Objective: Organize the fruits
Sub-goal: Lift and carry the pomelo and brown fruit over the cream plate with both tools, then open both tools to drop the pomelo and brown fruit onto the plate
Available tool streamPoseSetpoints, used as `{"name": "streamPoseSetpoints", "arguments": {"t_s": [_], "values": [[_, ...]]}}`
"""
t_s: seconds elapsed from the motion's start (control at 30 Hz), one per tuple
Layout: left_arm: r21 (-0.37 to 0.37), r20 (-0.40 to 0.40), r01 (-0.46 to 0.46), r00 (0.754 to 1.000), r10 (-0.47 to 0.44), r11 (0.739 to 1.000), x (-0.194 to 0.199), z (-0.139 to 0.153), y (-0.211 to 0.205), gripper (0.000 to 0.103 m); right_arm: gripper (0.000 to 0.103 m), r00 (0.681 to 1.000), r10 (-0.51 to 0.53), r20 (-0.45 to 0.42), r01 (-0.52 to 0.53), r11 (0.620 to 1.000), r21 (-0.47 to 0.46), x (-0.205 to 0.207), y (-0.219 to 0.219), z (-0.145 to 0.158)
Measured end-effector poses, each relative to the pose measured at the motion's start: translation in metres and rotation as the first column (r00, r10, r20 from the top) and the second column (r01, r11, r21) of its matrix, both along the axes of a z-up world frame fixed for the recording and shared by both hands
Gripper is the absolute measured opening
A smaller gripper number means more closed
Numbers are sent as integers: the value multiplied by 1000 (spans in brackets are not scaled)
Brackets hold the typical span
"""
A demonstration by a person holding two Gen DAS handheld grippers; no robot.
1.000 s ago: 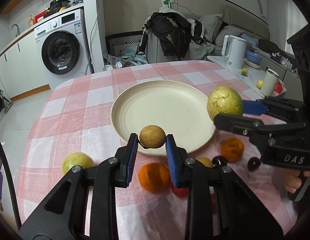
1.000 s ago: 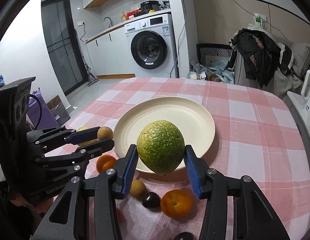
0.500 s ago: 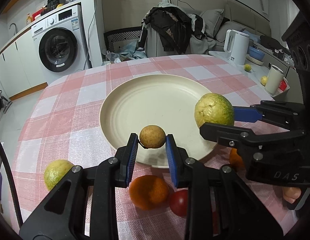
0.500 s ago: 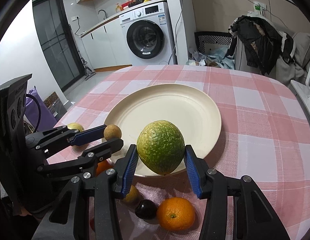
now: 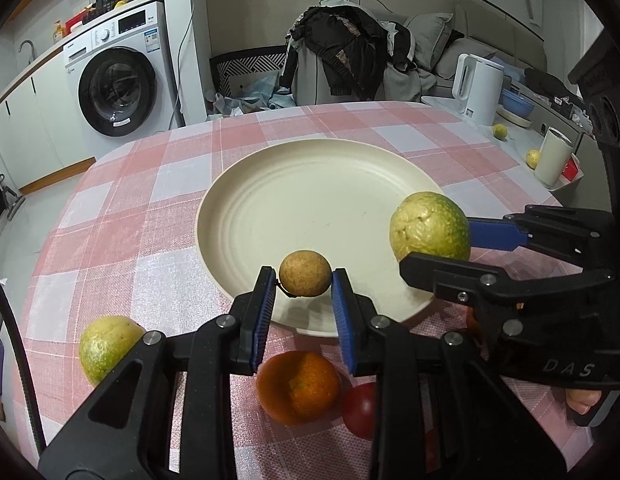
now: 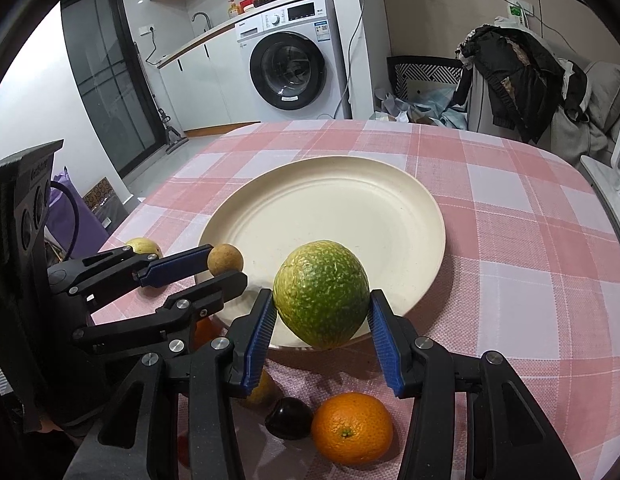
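Cream plate (image 5: 269, 200) sits mid-worktop; left gripper (image 5: 305, 280) pinches a small brown fruit (image 5: 305, 273) at its 6 o'clock rim, right gripper (image 6: 322, 312) clamps a green fruit (image 6: 321, 294) at 4 o'clock.

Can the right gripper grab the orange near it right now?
Probably not yet. The right gripper is already shut on the big green fruit, so its fingers are full. The orange lies uncovered on the tablecloth just below; it would need to drop the fruit first.
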State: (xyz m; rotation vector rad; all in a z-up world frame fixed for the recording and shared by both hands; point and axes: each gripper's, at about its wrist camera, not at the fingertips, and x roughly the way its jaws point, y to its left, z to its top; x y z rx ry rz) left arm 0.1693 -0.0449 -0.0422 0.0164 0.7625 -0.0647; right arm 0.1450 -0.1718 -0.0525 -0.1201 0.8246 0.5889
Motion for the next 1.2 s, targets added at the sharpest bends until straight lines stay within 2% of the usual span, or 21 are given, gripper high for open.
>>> {"name": "streamPoseSetpoints", "arguments": {"t_s": [0.3, 0.33, 0.47, 0.53, 0.67, 0.7, 0.8, 0.93, 1.07, 1.2], "values": [[7, 12, -7, 1000, 7, 1000, -6, 2, 1, 26, 51, 999, -26, 37, 26, 1000, 2, -5, -9, 10], [12, 12, -8, 1000, 8, 1000, -7, 2, 0, 26, 54, 999, -28, 43, 28, 1000, -1, -6, -10, 11], [25, 19, -13, 1000, 13, 1000, -14, 6, 0, 28, 77, 997, -30, 69, 29, 1000, 6, -15, -19, 17], [26, 23, -14, 1000, 13, 1000, -20, 9, -1, 31, 82, 996, -28, 81, 26, 999, 18, -19, -25, 20], [38, 59, -24, 998, 22, 999, -35, 16, -1, 69, 100, 992, -20, 121, 13, 998, 61, -31, -37, 30], [44, 71, -26, 997, 23, 999, -38, 18, -1, 75, 101, 991, -23, 129, 14, 997, 71, -34, -40, 33], [36, 95, -31, 995, 27, 999, -52, 26, 1, 82, 103, 991, -11, 131, 0, 996, 85, -40, -45, 39], [19, 112, -40, 993, 38, 999, -70, 33, 7, 86, 103, 989, 9, 151, -20, 997, 75, -51, -48, 45], [7, 128, -66, 990, 65, 998, -90, 38, 15, 101, 103, 986, -3, 165, -10, 997, 80, -61, -54, 49], [1, 150, -73, 986, 72, 997, -109, 43, 19, 101, 103, 986, -9, 168, -5, 997, 81, -68, -59, 50]]}}
